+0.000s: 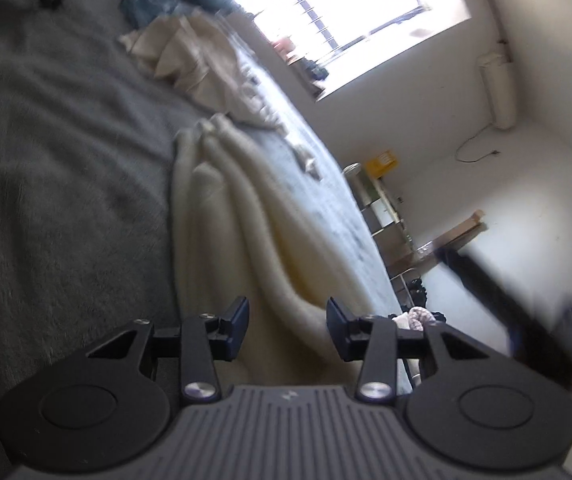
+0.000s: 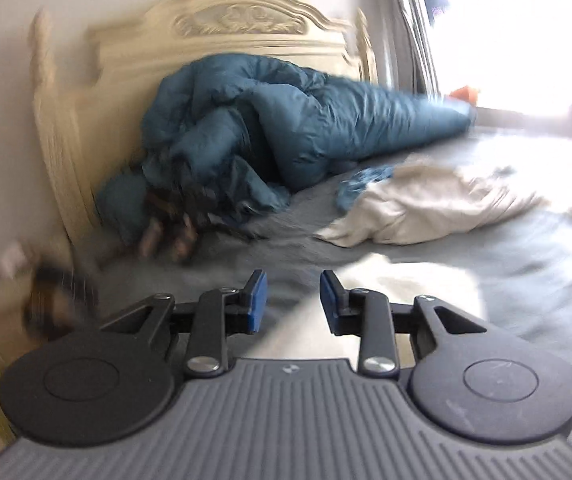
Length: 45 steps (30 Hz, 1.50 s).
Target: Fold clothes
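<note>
The cream garment (image 1: 246, 216) on the bed (image 1: 66, 160) looks soft, limp and light; best pinched at a hem corner. Left gripper (image 1: 287, 320) and right gripper (image 2: 293, 300) stand apart, holding nothing.

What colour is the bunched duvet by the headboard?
Teal blue duvet; clearest in the right wrist view.

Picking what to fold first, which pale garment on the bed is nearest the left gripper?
The cream fleecy garment, lying in long ridges straight ahead of the open left gripper. The crumpled beige garment lies farther up the bed, near the window.
</note>
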Each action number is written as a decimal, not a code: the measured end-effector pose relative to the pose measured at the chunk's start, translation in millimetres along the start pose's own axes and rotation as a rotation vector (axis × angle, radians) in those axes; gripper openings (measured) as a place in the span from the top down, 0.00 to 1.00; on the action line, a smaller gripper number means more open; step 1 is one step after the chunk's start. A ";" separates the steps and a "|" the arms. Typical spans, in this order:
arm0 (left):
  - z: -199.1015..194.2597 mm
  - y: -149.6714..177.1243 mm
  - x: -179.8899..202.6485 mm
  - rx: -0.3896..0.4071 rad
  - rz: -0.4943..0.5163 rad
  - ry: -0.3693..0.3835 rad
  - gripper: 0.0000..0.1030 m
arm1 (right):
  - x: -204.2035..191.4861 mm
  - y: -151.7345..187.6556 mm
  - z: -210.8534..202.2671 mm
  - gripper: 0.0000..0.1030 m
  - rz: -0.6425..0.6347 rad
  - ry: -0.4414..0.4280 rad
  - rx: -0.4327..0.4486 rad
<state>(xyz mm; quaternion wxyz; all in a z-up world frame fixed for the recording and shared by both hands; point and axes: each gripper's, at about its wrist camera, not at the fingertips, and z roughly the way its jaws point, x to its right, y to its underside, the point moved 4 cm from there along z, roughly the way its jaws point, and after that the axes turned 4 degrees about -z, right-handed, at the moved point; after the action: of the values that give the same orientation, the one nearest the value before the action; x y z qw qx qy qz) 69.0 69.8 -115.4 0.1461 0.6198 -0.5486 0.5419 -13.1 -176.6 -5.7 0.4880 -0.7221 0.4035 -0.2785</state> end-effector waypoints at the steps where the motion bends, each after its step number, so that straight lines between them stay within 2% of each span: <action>1: -1.7 0.3 2.3 0.000 0.001 -0.003 0.59 | -9.8 11.0 -7.7 0.72 -0.068 0.020 -0.006; 4: -9.1 5.7 10.0 -0.006 -0.004 0.013 0.59 | -38.5 46.2 -18.9 0.68 -0.237 0.052 -0.039; 8: -13.0 15.1 16.9 -0.031 -0.016 0.028 0.58 | -63.4 83.5 -9.6 0.62 -0.407 0.087 -0.088; 12: -1.7 23.3 31.1 -0.094 0.010 0.036 0.54 | -77.7 94.5 3.1 0.61 -0.520 0.119 -0.047; 14: 5.2 24.4 39.3 -0.110 0.051 0.006 0.53 | -78.4 93.4 9.4 0.61 -0.547 0.135 -0.023; 16: 14.5 24.3 46.8 -0.134 0.080 -0.020 0.53 | -76.6 93.0 10.7 0.60 -0.560 0.140 -0.008; 17: 19.5 23.0 48.7 -0.152 0.074 -0.023 0.56 | -75.6 93.3 10.7 0.57 -0.571 0.147 0.000; 18: 23.2 21.6 50.3 -0.169 0.060 -0.019 0.65 | -75.0 94.3 10.2 0.52 -0.582 0.158 0.006; 19: 25.8 19.6 51.1 -0.184 0.037 -0.008 0.69 | -74.3 95.5 9.6 0.50 -0.591 0.172 0.010; 21: 27.9 13.1 49.7 -0.215 -0.059 0.060 0.77 | -73.3 97.3 8.1 0.37 -0.601 0.188 0.026; 24: 27.7 3.5 48.0 -0.221 -0.164 0.122 0.81 | -74.3 96.5 12.4 0.28 -0.606 0.201 0.066; 26: 28.5 0.3 47.2 -0.214 -0.199 0.143 0.81 | -75.4 93.5 20.2 0.27 -0.634 0.256 0.097; 28: 29.7 -1.0 46.2 -0.209 -0.224 0.165 0.82 | -74.2 90.5 27.8 0.30 -0.671 0.334 0.123; 30: 29.2 -2.3 43.5 -0.201 -0.245 0.194 0.83 | -72.6 86.2 33.2 0.61 -0.711 0.386 0.124; 32: 27.1 -3.6 40.7 -0.202 -0.264 0.228 0.84 | -68.9 78.0 31.2 0.74 -0.740 0.363 0.107; 35: 27.0 -4.5 36.6 -0.207 -0.244 0.237 0.82 | -67.5 71.3 23.9 0.77 -0.861 0.306 0.072; 37: 28.3 -1.8 28.2 -0.221 -0.222 0.191 0.72 | -68.0 81.8 26.3 0.77 -0.940 0.219 0.034; 39: 25.1 8.3 9.9 -0.233 -0.233 0.141 0.68 | -69.5 97.5 31.4 0.78 -1.011 0.126 -0.008; 41: 19.1 19.3 -10.1 -0.223 -0.261 0.114 0.68 | -77.8 119.7 38.3 0.78 -1.135 0.091 -0.042; 43: 7.5 24.4 -22.9 -0.183 -0.265 0.103 0.67 | -83.2 127.2 39.9 0.78 -1.232 0.100 -0.049; 45: -5.9 24.7 -26.4 -0.123 -0.228 0.093 0.65 | -80.9 117.1 39.1 0.78 -1.195 0.091 -0.050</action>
<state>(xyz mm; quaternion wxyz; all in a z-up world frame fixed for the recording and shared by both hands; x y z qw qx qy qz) 50.2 79.4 -145.4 0.2696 0.6423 -0.4993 0.5153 -60.3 -111.9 -129.7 0.2118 -0.8226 -0.0456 -0.5258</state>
